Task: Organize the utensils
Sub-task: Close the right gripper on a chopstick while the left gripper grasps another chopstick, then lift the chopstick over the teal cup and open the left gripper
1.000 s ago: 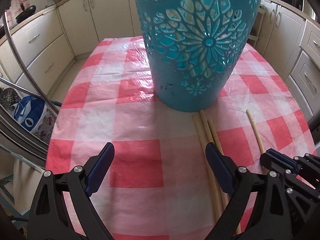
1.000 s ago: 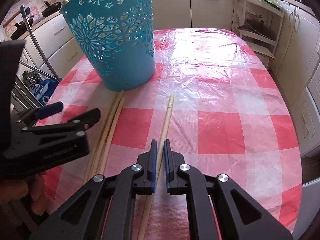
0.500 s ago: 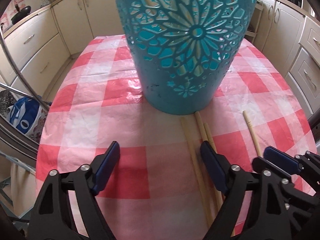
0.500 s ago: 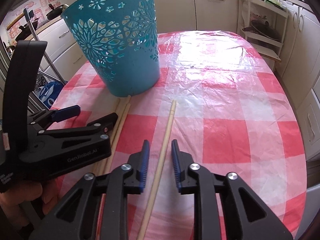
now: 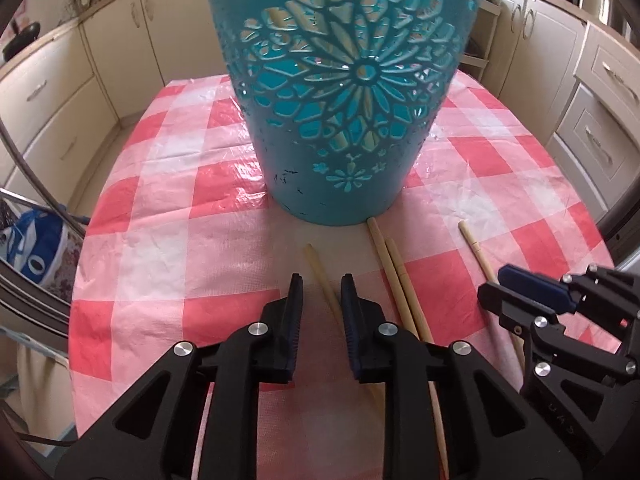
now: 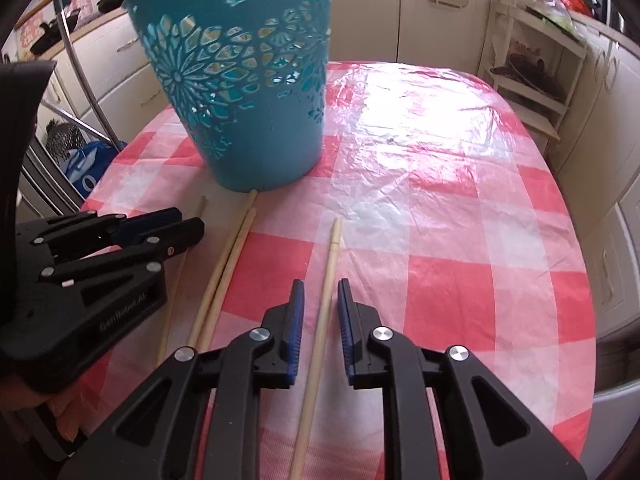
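A teal cut-out basket [image 5: 344, 120] stands upright on the red-checked table [image 6: 440, 240]; pale sticks show through its holes. My left gripper [image 5: 321, 278] is closing, with one wooden chopstick [image 5: 316, 264] in the gap and its pads clear of the wood. A pair of chopsticks [image 5: 392, 264] lies just to its right, tips near the basket's base. My right gripper [image 6: 320, 284] is also closing around a single chopstick [image 6: 332, 248], pads apart from it. The basket [image 6: 248, 100] and the pair [image 6: 228, 256] also show in the right wrist view, with the left gripper [image 6: 176, 224] low beside them.
Cream kitchen cabinets ring the table. A white open shelf rack [image 6: 532, 80] stands at the back right. A blue bag [image 5: 36, 248] and a metal frame sit beyond the table's left edge. A hand shows at the lower left of the right wrist view.
The left jaws went from wide apart to a narrow gap around one chopstick, now lying apart from the pair. The right jaws parted from shut and straddle their chopstick.
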Demonstrator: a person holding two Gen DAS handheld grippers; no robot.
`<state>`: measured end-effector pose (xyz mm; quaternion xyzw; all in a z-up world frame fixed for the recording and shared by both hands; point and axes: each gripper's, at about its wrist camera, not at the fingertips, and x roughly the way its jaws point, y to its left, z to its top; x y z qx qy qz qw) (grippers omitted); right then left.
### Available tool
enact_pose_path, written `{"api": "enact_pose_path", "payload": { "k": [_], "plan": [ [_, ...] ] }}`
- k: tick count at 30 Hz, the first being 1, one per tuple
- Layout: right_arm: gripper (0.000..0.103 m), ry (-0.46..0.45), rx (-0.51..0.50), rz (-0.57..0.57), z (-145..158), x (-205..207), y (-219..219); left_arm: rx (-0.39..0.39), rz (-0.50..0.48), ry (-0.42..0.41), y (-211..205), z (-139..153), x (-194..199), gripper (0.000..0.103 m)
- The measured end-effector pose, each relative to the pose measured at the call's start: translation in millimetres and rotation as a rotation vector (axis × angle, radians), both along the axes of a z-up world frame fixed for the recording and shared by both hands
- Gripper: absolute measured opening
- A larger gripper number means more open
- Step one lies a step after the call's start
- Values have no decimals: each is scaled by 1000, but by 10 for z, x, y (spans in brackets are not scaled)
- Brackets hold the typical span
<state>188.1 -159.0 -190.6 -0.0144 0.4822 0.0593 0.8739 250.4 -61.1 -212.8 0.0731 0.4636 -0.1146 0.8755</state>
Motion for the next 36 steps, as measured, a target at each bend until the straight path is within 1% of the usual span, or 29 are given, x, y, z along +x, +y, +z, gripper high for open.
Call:
{"api": "enact_pose_path", "payload": {
  "k": [1,2,3,6,8,10,14,15,17,20,23,29,32,36],
  "plan": [
    [17,2,-6,3,-1,1,15,-7,-16,0,-3,-1,-6,10],
    [12,11,6,7,4,-5,10,-22,-31,9,25,-5,4,6],
    [7,21,17,10,6,-13,6,-28,-44,17,29,3,2,4],
    [7,25,25,17,10,-99,-25,-72,-79,41,56,53,-54,4],
    [6,19,36,9,5,-142,-56,-90,-99,23,84,156,-129,4],
    [6,12,50,-2,0,-182,-76,-137,-139,-28,130,344,-267,4],
    [6,-33,43,-5,-10,-253,-65,-241,-269,-208,195,843,-621,4],
    [6,-49,32,-2,-13,-267,-34,-279,-300,-260,222,979,-719,4],
    [6,-87,-5,7,-33,-308,23,-339,-323,-350,282,1218,-863,4],
    [6,-111,0,-7,-47,-340,40,-395,-297,-443,357,1482,-938,4],
    [6,-118,8,-15,-55,-345,31,-449,-243,-542,446,1760,-924,4],
    [6,-110,42,-22,-54,-313,-36,-500,-150,-688,498,2193,-663,4],
    [6,-110,47,-22,-52,-315,-40,-536,-89,-724,572,2311,-436,4],
    [6,-105,64,-25,-51,-318,-74,-593,-4,-730,624,2353,-34,4]
  ]
}}
